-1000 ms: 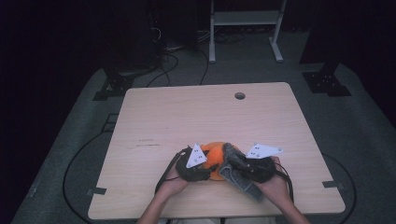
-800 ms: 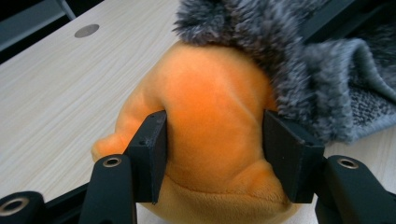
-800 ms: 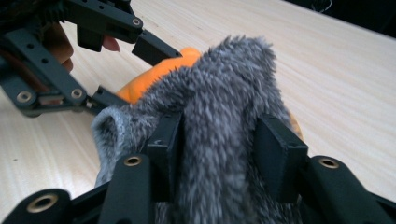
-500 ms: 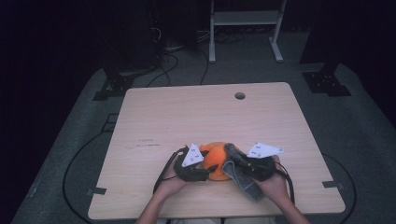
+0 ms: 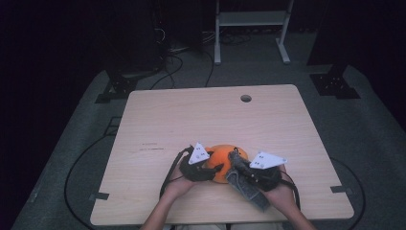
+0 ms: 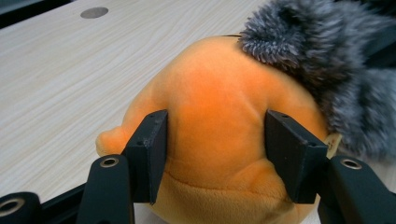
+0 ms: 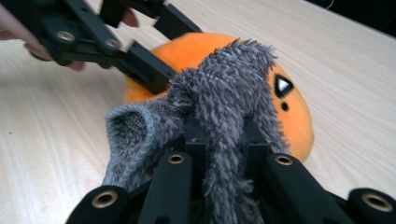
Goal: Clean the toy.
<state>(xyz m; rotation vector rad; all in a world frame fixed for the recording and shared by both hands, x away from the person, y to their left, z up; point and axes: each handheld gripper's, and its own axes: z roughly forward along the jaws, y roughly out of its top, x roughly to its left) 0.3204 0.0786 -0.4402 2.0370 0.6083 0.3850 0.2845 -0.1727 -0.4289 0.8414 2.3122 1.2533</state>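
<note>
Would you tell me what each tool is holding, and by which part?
The left tool clamps the round orange plush toy across its body; the right tool pinches a fold of the fuzzy grey cloth.

Light wood table (image 5: pixel 191 120), round hole (image 5: pixel 246 98) near far edge. Orange plush toy (image 5: pixel 221 157) sits near the front edge, centre. Left gripper (image 5: pixel 216 168) at the toy's left side, jaws against it. Right gripper (image 5: pixel 234 158) at the toy's right, over a grey fuzzy cloth (image 5: pixel 246 189) trailing toward the front edge. Jaw state of the right gripper unclear from here. Black cables (image 5: pixel 76 167) on the grey floor.
</note>
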